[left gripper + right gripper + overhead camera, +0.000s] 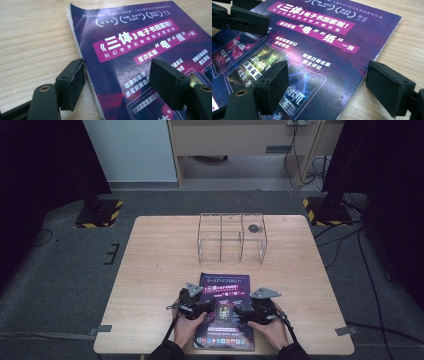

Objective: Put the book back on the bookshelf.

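Magazine [226, 312] with a dark purple cover lies flat at the middle of the desk's [150, 270] near edge, its bottom edge reaching that edge between the person's two hands.

At its left side, the left gripper [196, 306] rests low over the cover's left edge. In the left gripper view its jaws stand wide apart [117, 85], straddling the magazine's [140, 50] left edge: one pad sits on the bare wood just beside the page block, the other over the printed cover. Nothing is held between them. This view also shows the stacked page edges and the slightly curled far corner, which the high view is too coarse to give.

At the right side, the right gripper [252, 309] sits over the cover's right edge. In the right gripper view its jaws are likewise spread wide [327, 87], one above the cover [312, 50], the other over the wood past the right edge, gripping nothing. The other gripper's black jaw shows at the top left of that view.

Toward the desk's far edge, right of middle, stands a clear compartmented rack [231, 237] with a small dark round thing [254, 227] in its far right cell; what it is cannot be made out.

In the high view both hands cover much of the grippers, and the jaws themselves are too small to read.
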A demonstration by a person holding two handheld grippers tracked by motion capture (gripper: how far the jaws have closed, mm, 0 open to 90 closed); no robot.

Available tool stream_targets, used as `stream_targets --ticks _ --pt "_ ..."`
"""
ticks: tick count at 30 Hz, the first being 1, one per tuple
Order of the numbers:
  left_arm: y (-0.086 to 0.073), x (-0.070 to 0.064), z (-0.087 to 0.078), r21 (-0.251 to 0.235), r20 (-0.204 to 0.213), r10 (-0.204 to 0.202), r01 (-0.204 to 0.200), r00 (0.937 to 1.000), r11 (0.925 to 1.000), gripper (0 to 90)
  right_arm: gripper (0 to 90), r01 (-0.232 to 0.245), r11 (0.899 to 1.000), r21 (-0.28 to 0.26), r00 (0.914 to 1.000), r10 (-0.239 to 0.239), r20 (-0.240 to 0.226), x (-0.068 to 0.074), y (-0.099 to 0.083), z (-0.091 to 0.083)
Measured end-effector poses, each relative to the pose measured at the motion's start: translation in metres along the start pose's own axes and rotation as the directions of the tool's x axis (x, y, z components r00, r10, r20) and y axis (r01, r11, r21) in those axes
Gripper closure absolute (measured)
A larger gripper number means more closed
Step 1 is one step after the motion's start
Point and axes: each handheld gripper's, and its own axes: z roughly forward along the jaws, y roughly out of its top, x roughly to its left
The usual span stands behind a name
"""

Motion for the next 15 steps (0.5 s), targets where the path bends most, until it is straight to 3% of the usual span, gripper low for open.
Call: stream_targets --ticks 10,13,15 --pt "0.0000 -0.0024 0.0019 -0.009 -0.010 0.006 -0.006 0.9999 0.9999 25.2 18.1 0.001 1.000 0.001 1.0000 -0.001 0.004 0.0009 0.0000 0.0003" --pt "-0.0006 -0.0013 0.0003 -0.017 -0.020 -0.037 0.036 0.9991 0.9992 30.1 17.8 0.000 1.000 0.002 1.0000 0.000 0.007 0.0013 0.0001 0.0006" --pt "-0.0005 0.0018 -0.0007 -0.025 0.001 -0.081 0.081 0.9967 0.9964 32.4 17.6 0.000 1.000 0.001 0.9999 0.000 0.010 0.0017 0.0002 0.0009"
